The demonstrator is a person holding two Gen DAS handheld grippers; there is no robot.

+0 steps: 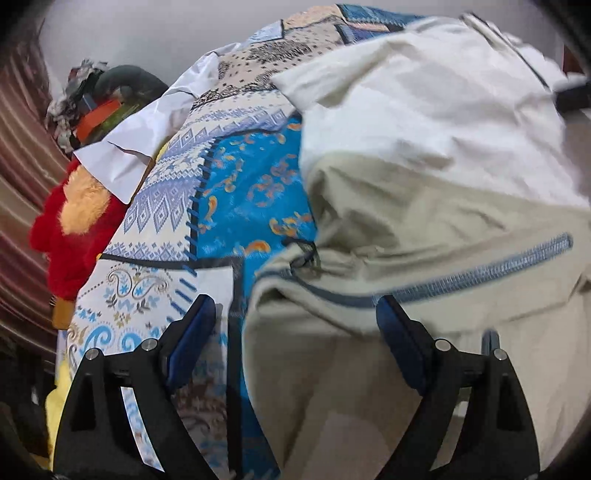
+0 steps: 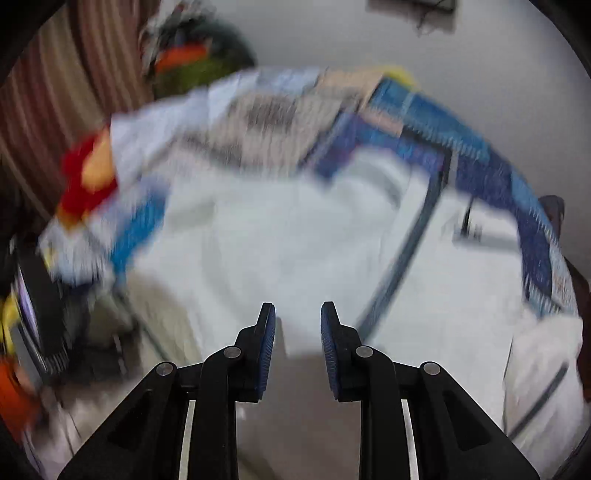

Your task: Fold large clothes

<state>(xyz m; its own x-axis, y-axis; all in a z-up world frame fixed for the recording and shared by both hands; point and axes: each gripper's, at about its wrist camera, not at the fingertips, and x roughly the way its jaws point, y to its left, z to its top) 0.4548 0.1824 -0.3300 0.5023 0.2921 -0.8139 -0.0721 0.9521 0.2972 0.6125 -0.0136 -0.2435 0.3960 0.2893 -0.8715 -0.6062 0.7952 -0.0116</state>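
Left hand-held gripper point(image 1: 295, 314) is spread wide with nothing in it, hanging just over the jacket point(image 1: 424, 229), a cream thing with a blue zipper point(image 1: 480, 273) running across it. Right hand-held gripper point(image 2: 298, 332) is partly parted too, a clear gap between the blue pads point(image 2: 267, 347), nothing pinched, and the jacket point(image 2: 295, 236) is right below it. The jacket lies bunched on a bed, on a patchwork bedspread point(image 1: 255, 177) in blue and cream prints. Past that there's a red plush toy point(image 1: 74, 229) at the bed's edge, a pile of stuff point(image 1: 103, 107), a striped curtain point(image 1: 22, 155) and a plain pale wall point(image 1: 147, 29). No readable labels anywhere. The right view is badly motion-blurred, so details there are mush.
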